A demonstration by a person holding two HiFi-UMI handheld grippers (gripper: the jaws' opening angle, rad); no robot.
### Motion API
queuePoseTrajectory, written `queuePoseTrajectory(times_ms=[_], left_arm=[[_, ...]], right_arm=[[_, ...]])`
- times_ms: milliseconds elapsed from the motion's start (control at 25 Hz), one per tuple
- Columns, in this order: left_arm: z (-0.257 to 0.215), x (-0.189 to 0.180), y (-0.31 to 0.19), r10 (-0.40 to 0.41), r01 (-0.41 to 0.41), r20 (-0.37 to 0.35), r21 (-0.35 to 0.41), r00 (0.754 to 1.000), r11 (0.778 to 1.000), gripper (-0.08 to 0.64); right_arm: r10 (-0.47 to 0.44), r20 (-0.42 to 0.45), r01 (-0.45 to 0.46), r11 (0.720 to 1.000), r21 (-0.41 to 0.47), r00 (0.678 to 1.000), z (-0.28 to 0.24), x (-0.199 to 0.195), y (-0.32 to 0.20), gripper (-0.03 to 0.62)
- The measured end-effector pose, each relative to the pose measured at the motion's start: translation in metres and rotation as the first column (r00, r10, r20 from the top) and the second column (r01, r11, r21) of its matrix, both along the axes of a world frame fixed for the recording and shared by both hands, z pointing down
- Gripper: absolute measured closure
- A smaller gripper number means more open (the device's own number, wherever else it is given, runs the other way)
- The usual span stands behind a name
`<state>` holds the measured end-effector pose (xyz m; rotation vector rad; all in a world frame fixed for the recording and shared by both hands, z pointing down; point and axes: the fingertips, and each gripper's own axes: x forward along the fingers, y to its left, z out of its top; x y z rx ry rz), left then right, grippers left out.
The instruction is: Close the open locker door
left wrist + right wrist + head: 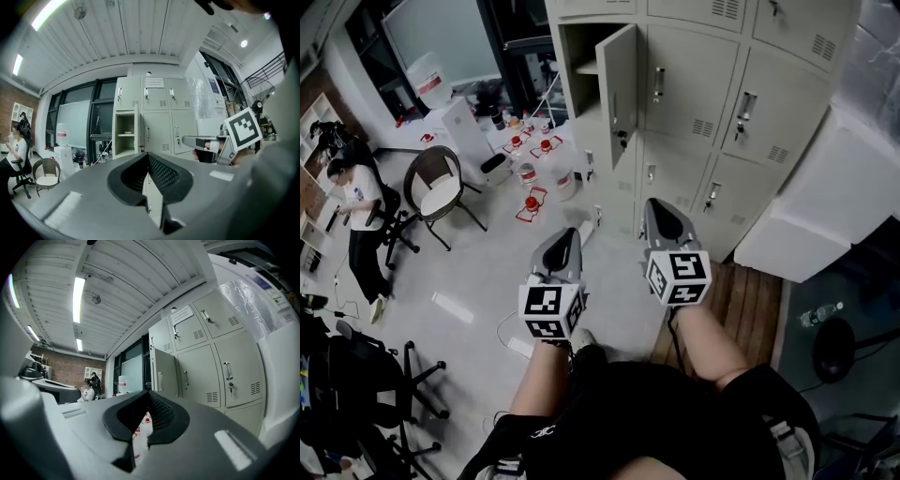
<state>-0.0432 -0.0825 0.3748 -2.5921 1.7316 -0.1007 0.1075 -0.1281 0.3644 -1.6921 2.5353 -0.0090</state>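
Closing the open locker door [619, 89] well means stepping nearer first, then setting a gripper flat near the door's free edge and pushing steadily until it seats flush in the locker bank [703, 103]. The left gripper [565, 236] and right gripper [656, 206] both hang well short of the door, jaws pressed together and pinching nothing.
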Motion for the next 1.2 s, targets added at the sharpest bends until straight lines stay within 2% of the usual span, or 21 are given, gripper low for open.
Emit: queuePoseTrajectory(times_ms=[400, 680, 1000, 1200], left_arm=[[0.002, 0.003, -0.049, 0.03, -0.03, -0.004, 0.019, 1.0, 0.999, 0.56], [0.002, -0.008, -0.112, 0.065, -0.065, -0.005, 0.015, 0.998, 0.998, 0.56], [-0.013, -0.024, -0.21, 0.166, -0.166, -0.013, 0.002, 0.986, 0.986, 0.56], [-0.02, -0.026, -0.264, 0.241, -0.241, -0.007, -0.002, 0.971, 0.971, 0.56]], right_arm=[[0.004, -0.008, -0.004, 1.0, 0.025, 1.0, -0.007, -0.008, -0.046, 0.58], [0.033, 0.013, -0.033, 0.999, 0.013, 0.999, -0.009, -0.019, -0.105, 0.58], [0.121, 0.005, -0.121, 0.993, -0.014, 0.993, -0.01, -0.03, -0.181, 0.58], [0.18, -0.003, -0.18, 0.984, 0.006, 0.984, -0.019, -0.029, -0.211, 0.58]])
